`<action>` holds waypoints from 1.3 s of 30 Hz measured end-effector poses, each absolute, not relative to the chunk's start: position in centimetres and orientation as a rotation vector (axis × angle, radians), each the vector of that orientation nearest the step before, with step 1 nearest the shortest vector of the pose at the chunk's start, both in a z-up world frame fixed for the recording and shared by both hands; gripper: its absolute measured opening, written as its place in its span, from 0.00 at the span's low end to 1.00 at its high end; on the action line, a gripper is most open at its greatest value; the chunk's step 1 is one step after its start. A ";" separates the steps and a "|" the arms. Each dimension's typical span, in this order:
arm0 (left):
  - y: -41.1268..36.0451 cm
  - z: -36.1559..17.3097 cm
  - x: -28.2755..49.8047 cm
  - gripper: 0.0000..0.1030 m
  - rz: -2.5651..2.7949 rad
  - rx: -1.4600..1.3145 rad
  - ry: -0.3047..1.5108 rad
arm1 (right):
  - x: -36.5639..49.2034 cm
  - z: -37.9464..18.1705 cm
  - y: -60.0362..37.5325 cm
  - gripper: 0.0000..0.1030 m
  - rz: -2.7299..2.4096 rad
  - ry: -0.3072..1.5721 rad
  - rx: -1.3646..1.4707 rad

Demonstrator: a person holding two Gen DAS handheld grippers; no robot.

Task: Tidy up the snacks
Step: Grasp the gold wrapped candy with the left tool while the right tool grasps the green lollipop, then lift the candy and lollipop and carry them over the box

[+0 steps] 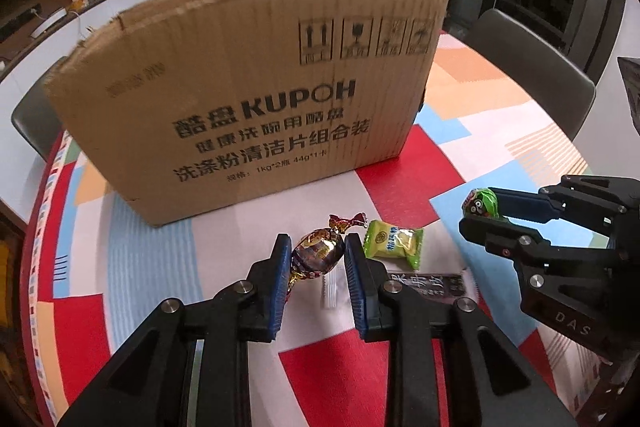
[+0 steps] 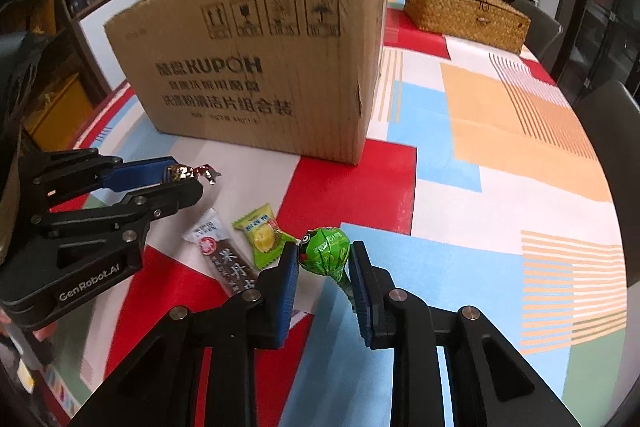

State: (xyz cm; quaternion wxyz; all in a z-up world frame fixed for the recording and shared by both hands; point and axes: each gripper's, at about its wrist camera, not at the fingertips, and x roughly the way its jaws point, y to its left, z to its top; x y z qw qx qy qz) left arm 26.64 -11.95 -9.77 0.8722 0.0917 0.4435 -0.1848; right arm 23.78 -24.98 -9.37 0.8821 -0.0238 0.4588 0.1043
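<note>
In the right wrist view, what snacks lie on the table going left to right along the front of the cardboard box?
Foil-wrapped candy held in the left gripper → brown fruit-leather bar → yellow-green durian candy → green lollipop held in the right gripper.

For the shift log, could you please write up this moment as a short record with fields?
left tool: shut on foil-wrapped candy
right tool: shut on green lollipop
loose on tablecloth: green durian candy, brown fruit leather bar
container: KUPOH cardboard box, behind the snacks
far end: wicker basket, lid closed
</note>
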 end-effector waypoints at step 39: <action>-5.6 7.3 28.3 0.27 -0.258 0.092 0.559 | 25.9 8.2 -20.4 0.26 0.289 0.533 -0.024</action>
